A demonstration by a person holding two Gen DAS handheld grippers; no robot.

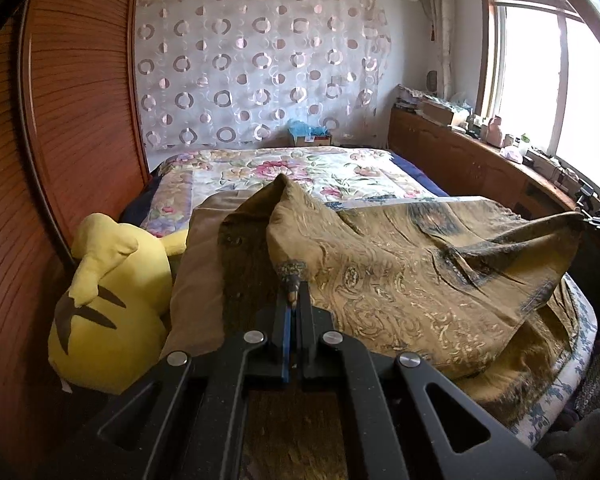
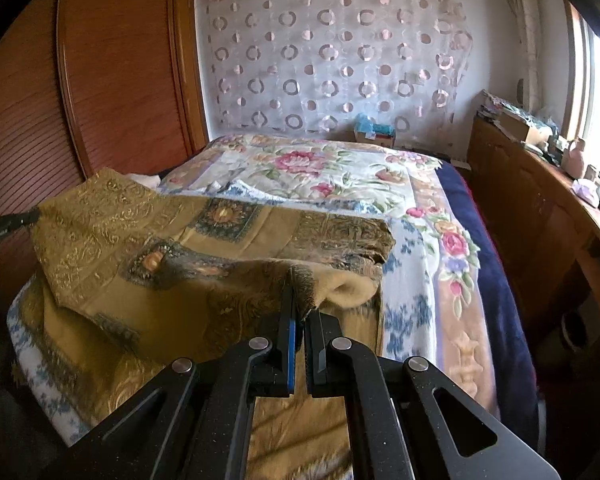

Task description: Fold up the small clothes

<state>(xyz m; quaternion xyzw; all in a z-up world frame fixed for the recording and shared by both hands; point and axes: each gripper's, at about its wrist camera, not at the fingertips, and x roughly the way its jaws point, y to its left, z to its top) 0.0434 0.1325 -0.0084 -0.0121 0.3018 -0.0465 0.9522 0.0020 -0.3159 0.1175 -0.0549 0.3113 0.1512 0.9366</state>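
Observation:
A mustard-gold patterned garment (image 1: 420,264) lies spread over the near end of the bed and is lifted at two corners. My left gripper (image 1: 294,298) is shut on one corner of it, pulling a fold up. My right gripper (image 2: 300,312) is shut on the opposite corner of the same garment (image 2: 172,248). In the right wrist view the left gripper (image 2: 14,222) shows at the far left, holding the cloth's edge taut. In the left wrist view the right gripper (image 1: 598,222) shows at the far right edge.
A floral bedspread (image 2: 320,168) covers the bed. A yellow plush toy (image 1: 112,300) lies at the left against a wooden wardrobe (image 1: 72,120). A wooden cabinet (image 2: 540,216) with clutter runs along the right under the window. A box (image 2: 374,132) sits at the bed's head.

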